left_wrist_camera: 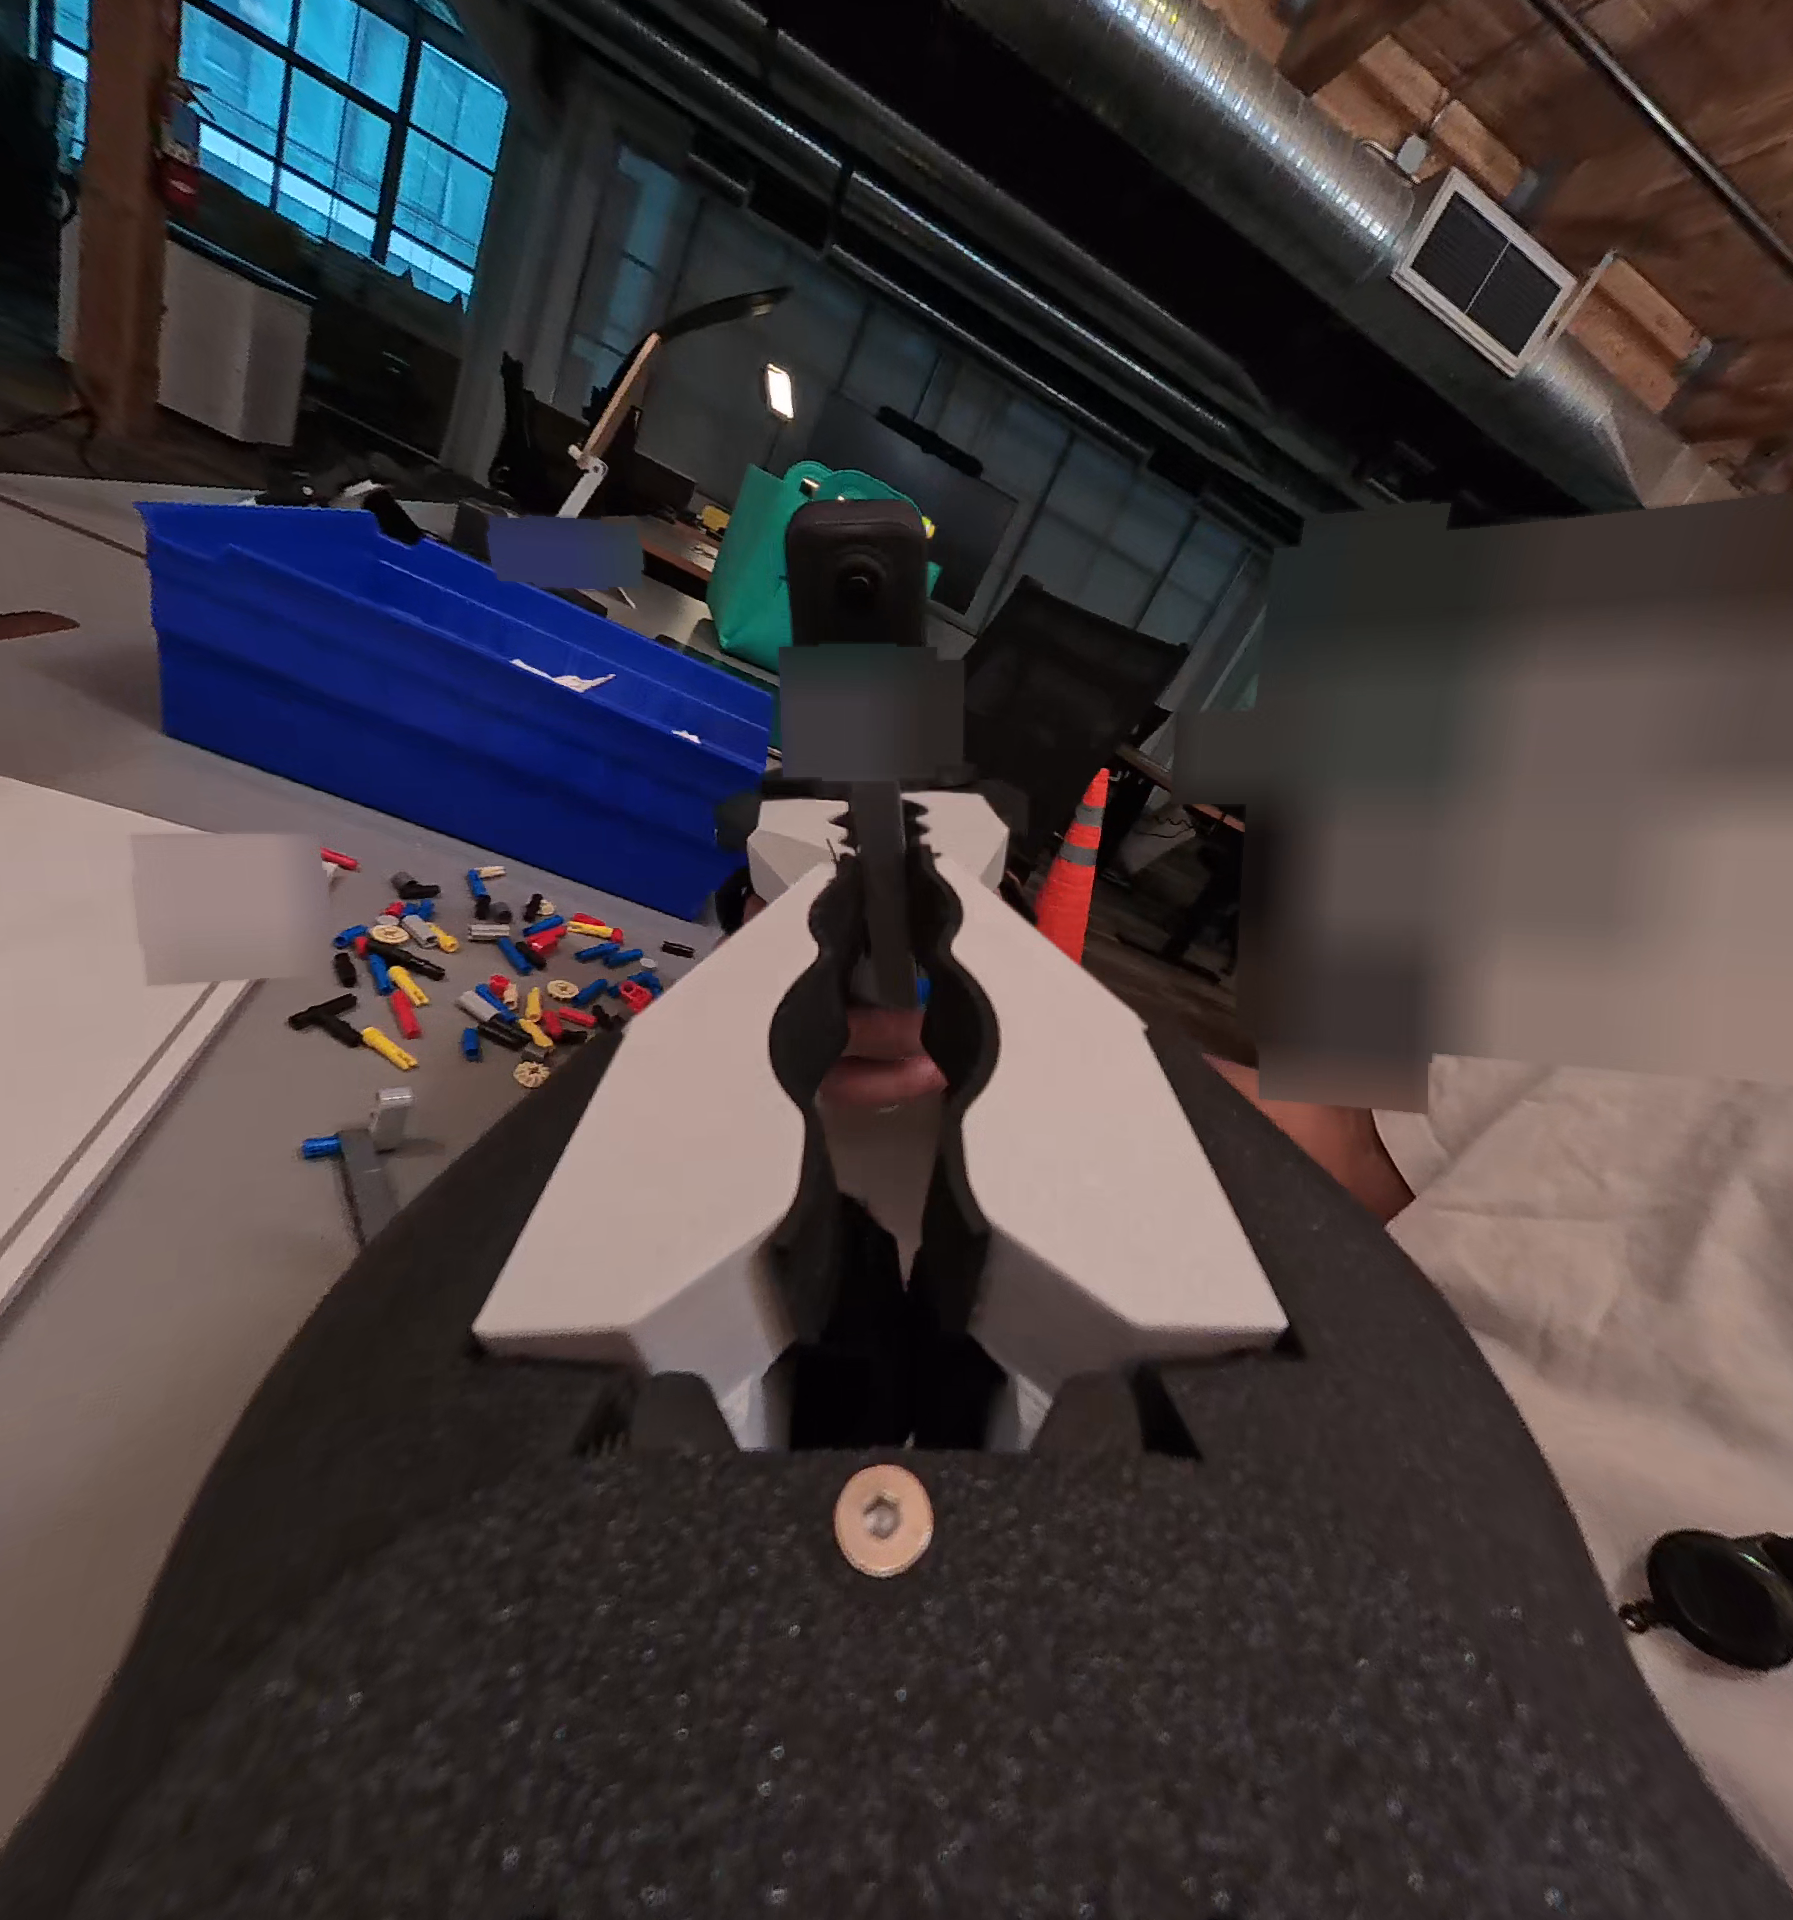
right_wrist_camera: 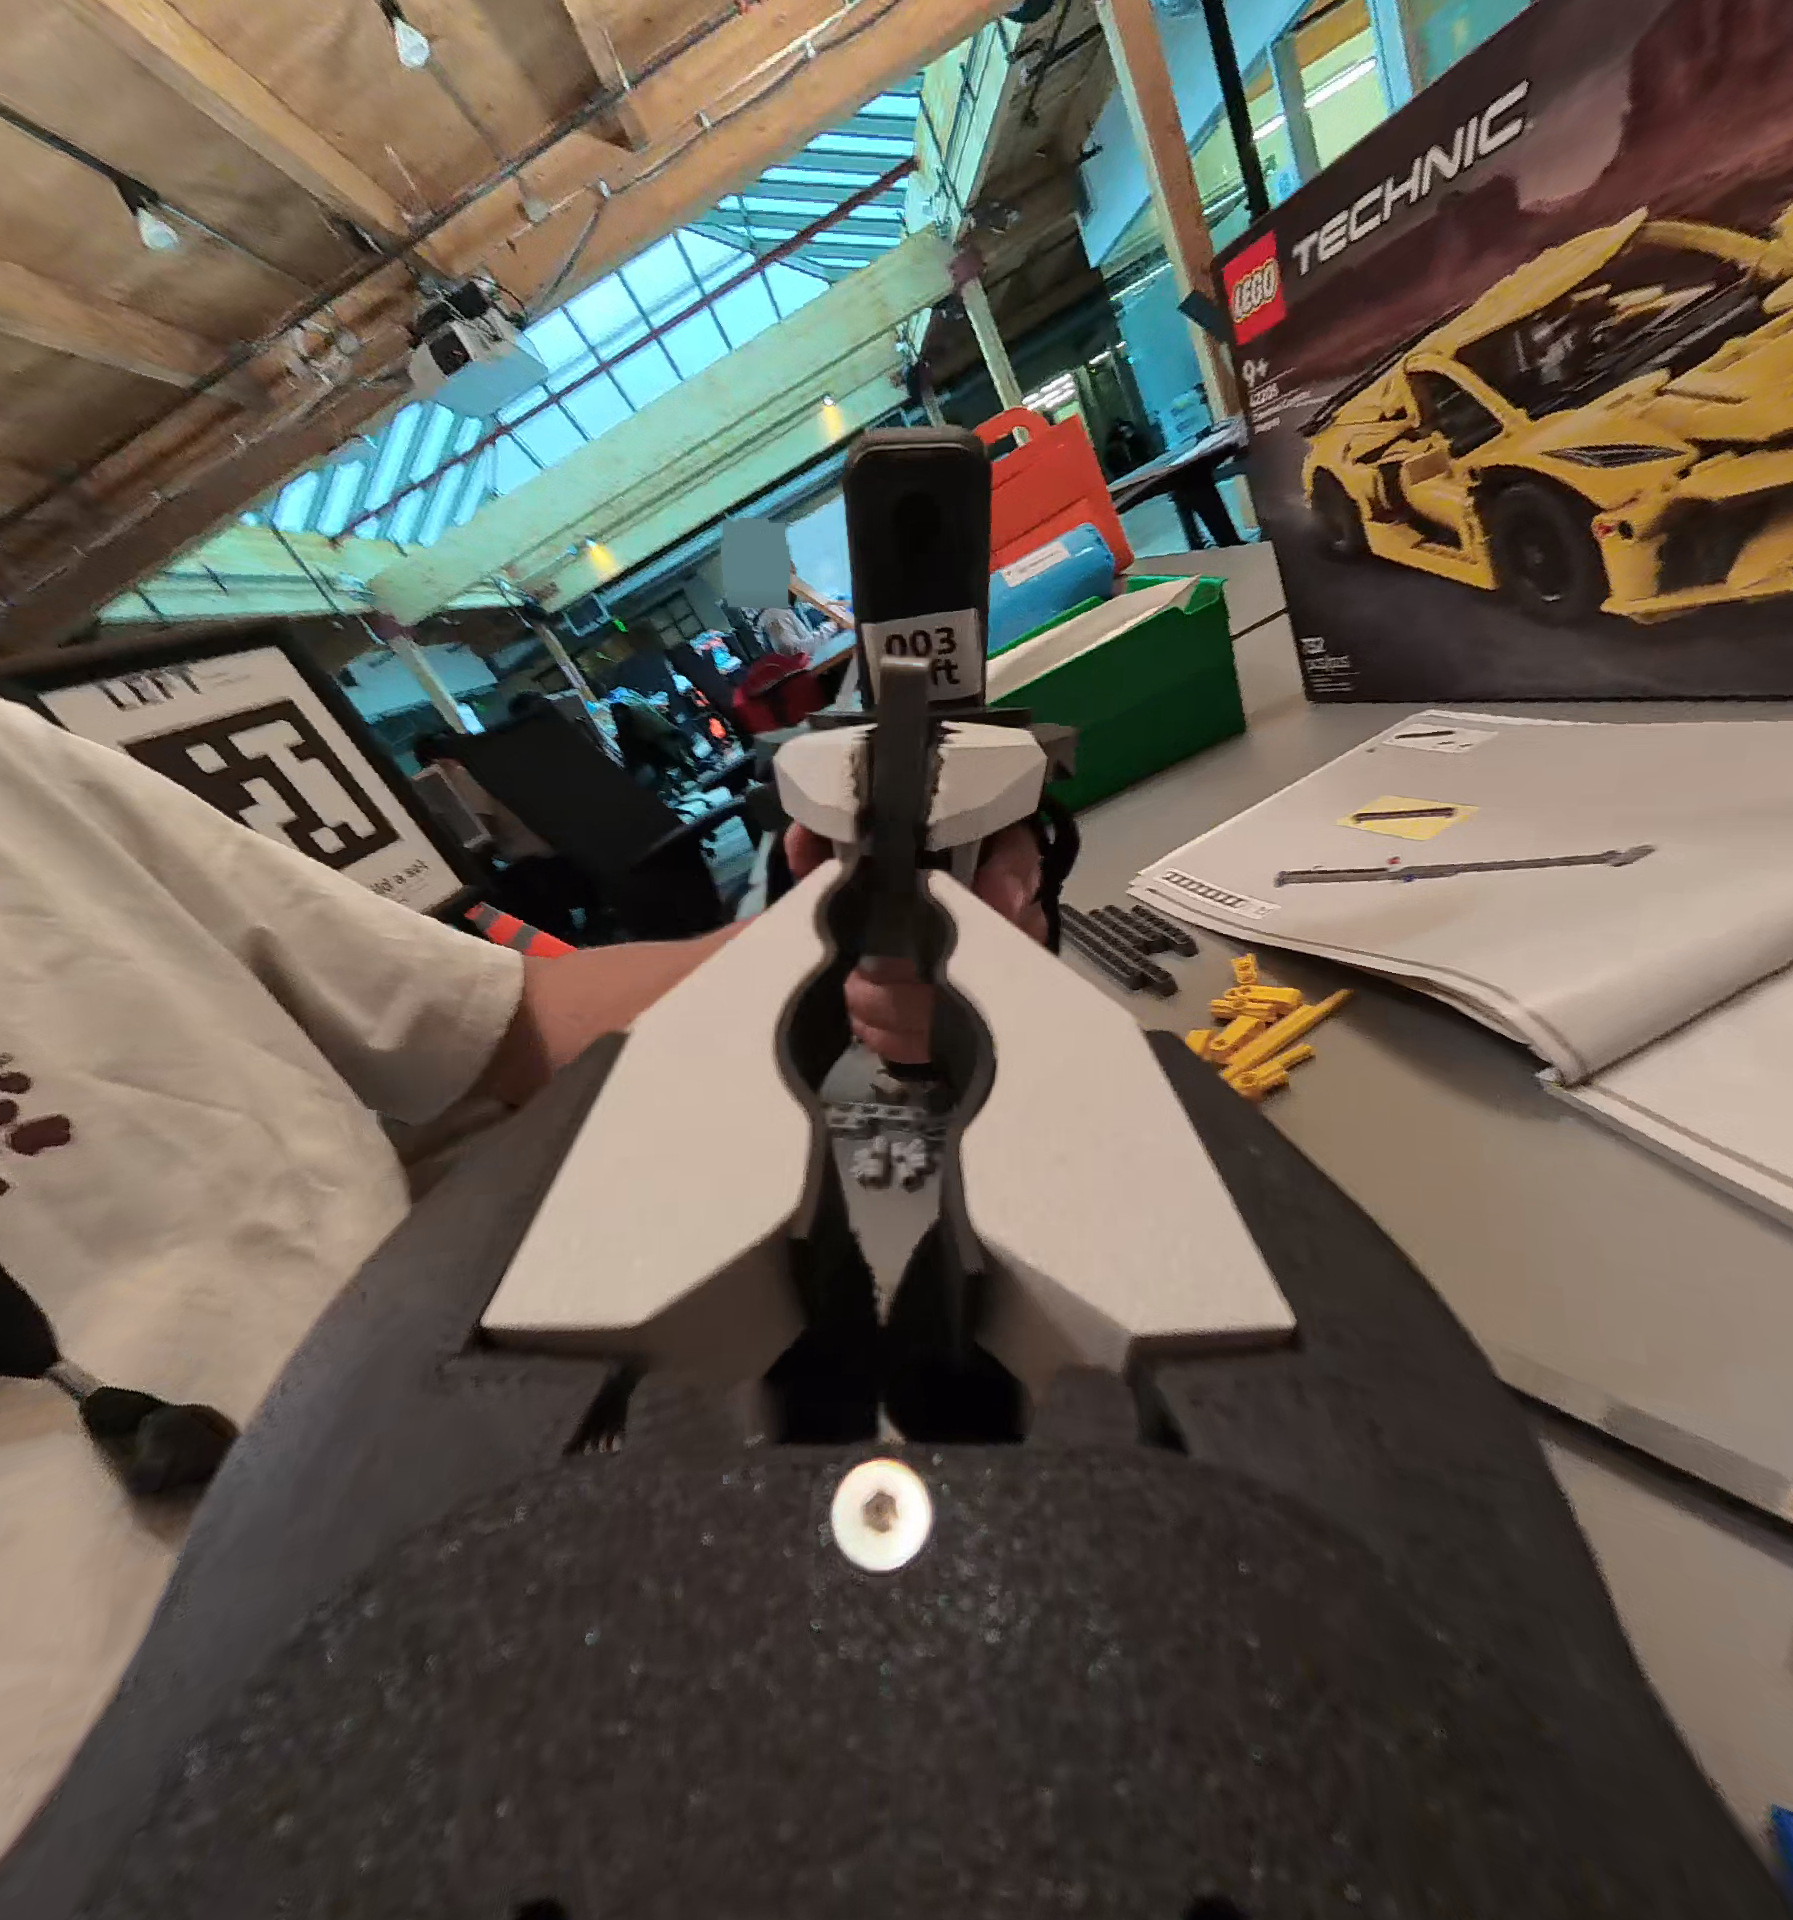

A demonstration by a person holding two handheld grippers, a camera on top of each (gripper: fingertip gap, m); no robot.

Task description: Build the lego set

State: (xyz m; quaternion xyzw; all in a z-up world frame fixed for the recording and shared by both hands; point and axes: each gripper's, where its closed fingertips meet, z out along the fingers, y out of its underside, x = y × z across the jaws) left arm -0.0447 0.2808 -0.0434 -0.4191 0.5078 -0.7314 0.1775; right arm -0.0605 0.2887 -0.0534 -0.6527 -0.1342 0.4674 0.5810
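A long dark grey beam [left_wrist_camera: 884, 914] runs between the two grippers, which face each other above the table. My left gripper [left_wrist_camera: 881, 899] is shut on one end of it. The right gripper's white fingers [left_wrist_camera: 975, 831] show just beyond, around the same beam. In the right wrist view my right gripper [right_wrist_camera: 887, 888] is shut on the beam [right_wrist_camera: 897, 769], and the left gripper's fingers [right_wrist_camera: 819, 779] clamp its far end. A hand [right_wrist_camera: 887, 1003] holds that far gripper. A small blue part sits on the beam near my left fingertips.
A pile of small coloured pins [left_wrist_camera: 487, 966] lies on the grey table beside a blue bin [left_wrist_camera: 435, 686]. A grey piece with a blue pin [left_wrist_camera: 372, 1143] lies nearer. Open instruction booklet [right_wrist_camera: 1494, 883], set box [right_wrist_camera: 1546, 416], yellow pieces [right_wrist_camera: 1256, 1023], black beams [right_wrist_camera: 1131, 940] and green bin [right_wrist_camera: 1131, 675] stand right. My two grippers' fingertips are within a few centimetres of each other.
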